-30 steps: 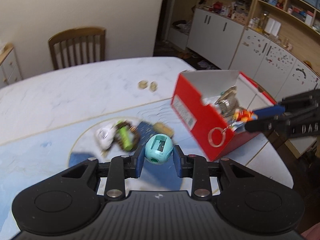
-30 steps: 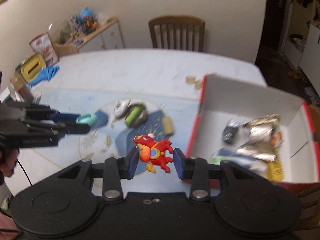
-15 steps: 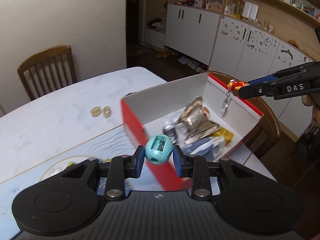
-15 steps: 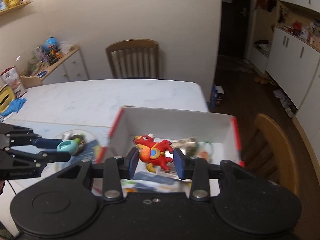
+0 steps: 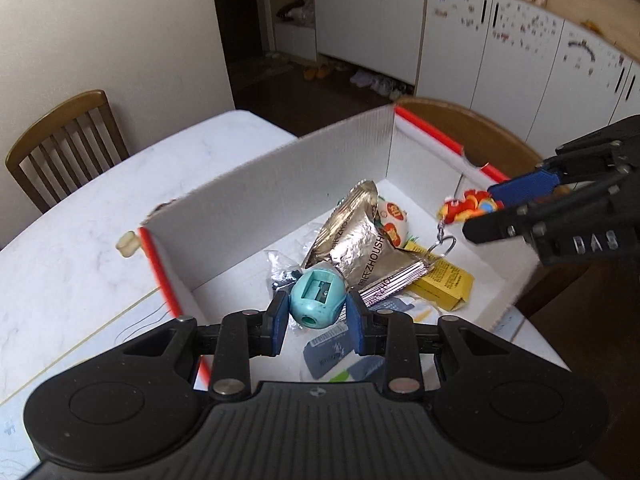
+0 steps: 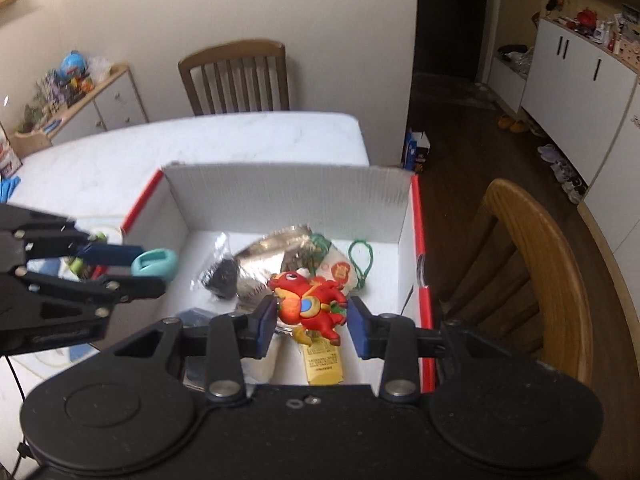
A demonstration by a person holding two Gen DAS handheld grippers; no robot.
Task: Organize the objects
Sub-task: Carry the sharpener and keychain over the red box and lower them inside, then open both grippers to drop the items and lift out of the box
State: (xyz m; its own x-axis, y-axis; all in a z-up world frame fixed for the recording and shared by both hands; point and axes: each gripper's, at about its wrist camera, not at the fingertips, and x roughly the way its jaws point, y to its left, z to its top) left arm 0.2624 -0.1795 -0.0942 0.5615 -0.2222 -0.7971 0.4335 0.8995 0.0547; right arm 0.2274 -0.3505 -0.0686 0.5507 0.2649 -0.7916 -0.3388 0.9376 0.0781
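My left gripper [image 5: 317, 320] is shut on a round teal pencil sharpener [image 5: 318, 300], held over the near left part of the red and white cardboard box [image 5: 280, 184]. My right gripper [image 6: 313, 322] is shut on a red dragon keychain [image 6: 310, 304], above the box's right half. From the left wrist view the dragon keychain [image 5: 466, 210] hangs with its key ring over the box's right side. From the right wrist view the teal sharpener [image 6: 156, 264] sits between the left gripper's fingers at the box's left wall. Inside lie a silver foil pouch [image 5: 360, 240], a yellow packet [image 5: 440, 284] and other small items.
The box [image 6: 288, 196] stands at the edge of a white marble table [image 5: 100, 216]. Wooden chairs stand behind the table [image 6: 236, 76] and right beside the box [image 6: 536, 280]. A small beige piece [image 5: 128, 244] lies on the table left of the box. White cabinets line the far wall.
Both grippers have swung from the blue mat area over to above the box, each still holding its object. The box now fills the middle of both views.
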